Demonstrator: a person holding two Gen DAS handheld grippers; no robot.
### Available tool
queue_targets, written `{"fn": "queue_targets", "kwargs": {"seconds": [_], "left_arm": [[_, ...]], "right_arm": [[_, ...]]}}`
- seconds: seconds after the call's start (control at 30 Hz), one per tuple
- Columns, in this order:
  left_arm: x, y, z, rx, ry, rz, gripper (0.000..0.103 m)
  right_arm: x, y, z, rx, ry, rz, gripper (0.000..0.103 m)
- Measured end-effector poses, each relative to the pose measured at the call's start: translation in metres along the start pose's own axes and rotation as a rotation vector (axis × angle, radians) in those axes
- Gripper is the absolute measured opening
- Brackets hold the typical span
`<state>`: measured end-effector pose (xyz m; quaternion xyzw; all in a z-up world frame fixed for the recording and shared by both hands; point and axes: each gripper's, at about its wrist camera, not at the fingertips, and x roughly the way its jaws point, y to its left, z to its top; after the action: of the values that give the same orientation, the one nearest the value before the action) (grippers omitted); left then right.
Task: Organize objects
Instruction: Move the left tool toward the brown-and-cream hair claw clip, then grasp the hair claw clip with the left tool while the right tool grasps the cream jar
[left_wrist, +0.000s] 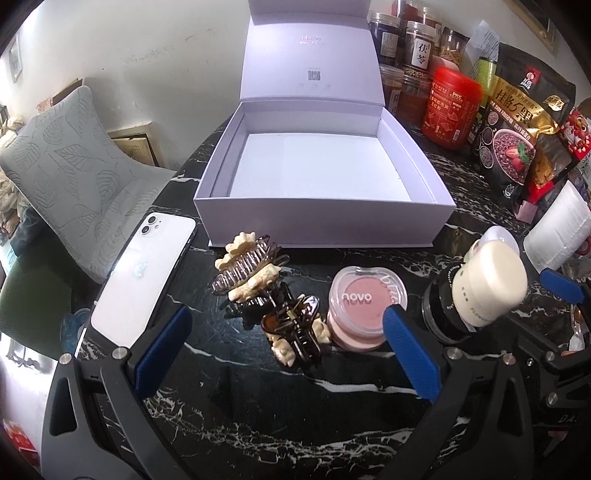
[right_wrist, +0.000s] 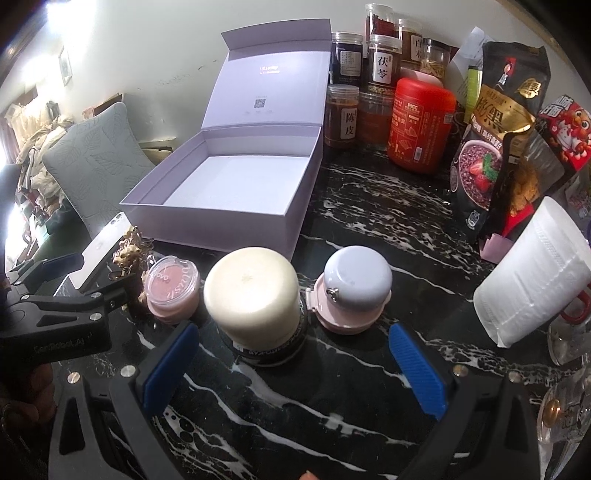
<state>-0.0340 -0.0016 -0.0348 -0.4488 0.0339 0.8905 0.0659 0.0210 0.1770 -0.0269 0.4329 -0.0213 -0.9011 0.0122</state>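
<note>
Standing wide and empty above the marble table (left_wrist: 258, 424), the left gripper (left_wrist: 284, 350) faces two hair clips (left_wrist: 247, 267) and a blush pot (left_wrist: 364, 314); the right gripper (right_wrist: 295, 365), equally spread, faces a cream bottle (right_wrist: 255, 299), before the open box (right_wrist: 229, 195)

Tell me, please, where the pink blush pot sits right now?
In the left wrist view the pink blush pot stands on the marble table, in front of the open white box, between the hair claw and the cream-capped jar.

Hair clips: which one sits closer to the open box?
The paler clip with cream flowers, nearly at the box's front wall; the darker clip lies nearer the left gripper.
</note>
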Motion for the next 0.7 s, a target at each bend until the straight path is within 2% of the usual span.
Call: {"fn": "queue_targets", "kwargs": {"seconds": [0.7], "left_arm": [[0.029, 0.018, 0.013, -0.059, 0.023, 0.006, 0.103]], "right_arm": [[0.025, 0.001, 0.010, -0.001, 0.001, 0.047, 0.103]]}}
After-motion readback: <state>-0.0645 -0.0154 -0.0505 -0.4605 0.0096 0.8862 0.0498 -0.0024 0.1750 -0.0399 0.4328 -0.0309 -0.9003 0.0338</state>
